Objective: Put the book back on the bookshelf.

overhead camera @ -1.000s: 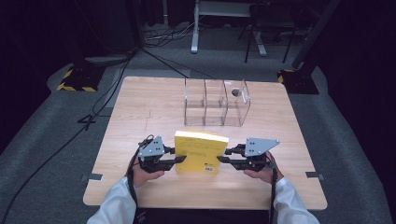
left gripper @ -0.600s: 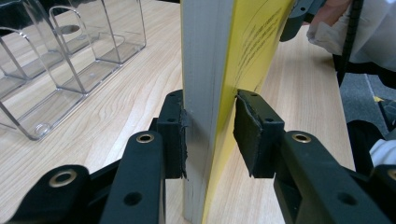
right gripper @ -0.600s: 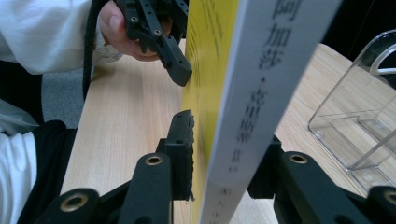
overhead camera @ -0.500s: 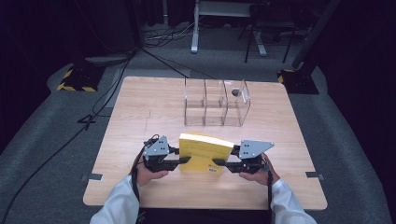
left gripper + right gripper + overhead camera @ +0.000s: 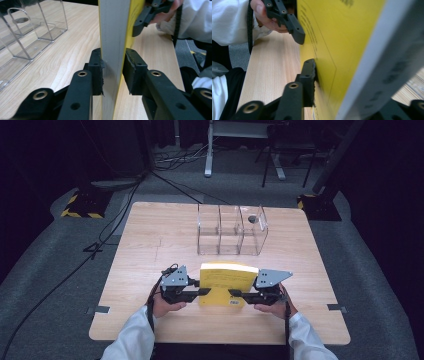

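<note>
We hold the yellow book (image 5: 226, 282) upright between us, left gripper (image 5: 204, 292) and right gripper (image 5: 234, 293) each pinching a side edge; next, we judge, carrying it ahead to the clear organizer (image 5: 231, 230).

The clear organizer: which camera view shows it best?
The high view: the whole organizer stands beyond the yellow book, with its three compartments and a small dark thing in the right one. The left gripper view catches part of it at the upper left. The right gripper view faces the book's cover.

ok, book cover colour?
Yellow, with black print; book shows best in the right gripper view.
</note>
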`<state>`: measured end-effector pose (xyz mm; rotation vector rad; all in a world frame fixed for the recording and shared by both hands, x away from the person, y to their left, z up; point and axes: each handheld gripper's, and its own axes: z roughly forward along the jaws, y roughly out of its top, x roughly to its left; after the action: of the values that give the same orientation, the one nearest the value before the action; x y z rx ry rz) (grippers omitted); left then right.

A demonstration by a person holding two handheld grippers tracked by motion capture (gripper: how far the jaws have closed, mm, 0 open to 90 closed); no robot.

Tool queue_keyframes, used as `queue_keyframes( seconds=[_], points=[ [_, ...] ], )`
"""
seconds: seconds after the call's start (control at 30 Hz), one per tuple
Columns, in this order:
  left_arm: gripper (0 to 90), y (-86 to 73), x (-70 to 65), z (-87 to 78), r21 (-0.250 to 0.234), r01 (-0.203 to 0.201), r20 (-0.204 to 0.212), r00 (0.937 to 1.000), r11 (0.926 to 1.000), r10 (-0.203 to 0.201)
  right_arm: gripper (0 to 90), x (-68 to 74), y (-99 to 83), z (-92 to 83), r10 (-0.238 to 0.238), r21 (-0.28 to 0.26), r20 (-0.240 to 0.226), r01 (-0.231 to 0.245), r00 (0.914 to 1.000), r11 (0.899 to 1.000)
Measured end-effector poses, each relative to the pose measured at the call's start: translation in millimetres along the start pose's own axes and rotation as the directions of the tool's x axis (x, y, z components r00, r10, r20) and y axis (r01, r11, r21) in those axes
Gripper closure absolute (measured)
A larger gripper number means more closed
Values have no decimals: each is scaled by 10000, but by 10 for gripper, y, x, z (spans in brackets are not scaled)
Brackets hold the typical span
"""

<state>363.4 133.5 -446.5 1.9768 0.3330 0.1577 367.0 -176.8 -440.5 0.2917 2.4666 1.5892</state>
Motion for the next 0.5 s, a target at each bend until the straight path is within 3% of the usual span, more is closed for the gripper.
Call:
queue_keyframes(
  seconds=[0.1, 0.2, 0.4, 0.5],
  points=[
    [654, 16, 18, 43, -74, 75, -167, 9998, 9999, -77, 752, 34, 4, -29, -116, 58, -21, 116, 9999, 9999],
    [629, 49, 9, 92, 0, 9, -228, 9997, 10000, -9, 759, 101, 7, -67, -294, 179, 373, 287, 9989, 9994],
    [656, 119, -19, 229, 55, -249, 222, 9994, 9997, 247, 753, 132, -66, -225, -163, 176, 757, 150, 9970, 9997],
    [656, 153, -23, 296, 72, -273, 390, 9989, 9996, 270, 709, 155, -82, -280, -108, 192, 863, 92, 9962, 9998]
  ],
)
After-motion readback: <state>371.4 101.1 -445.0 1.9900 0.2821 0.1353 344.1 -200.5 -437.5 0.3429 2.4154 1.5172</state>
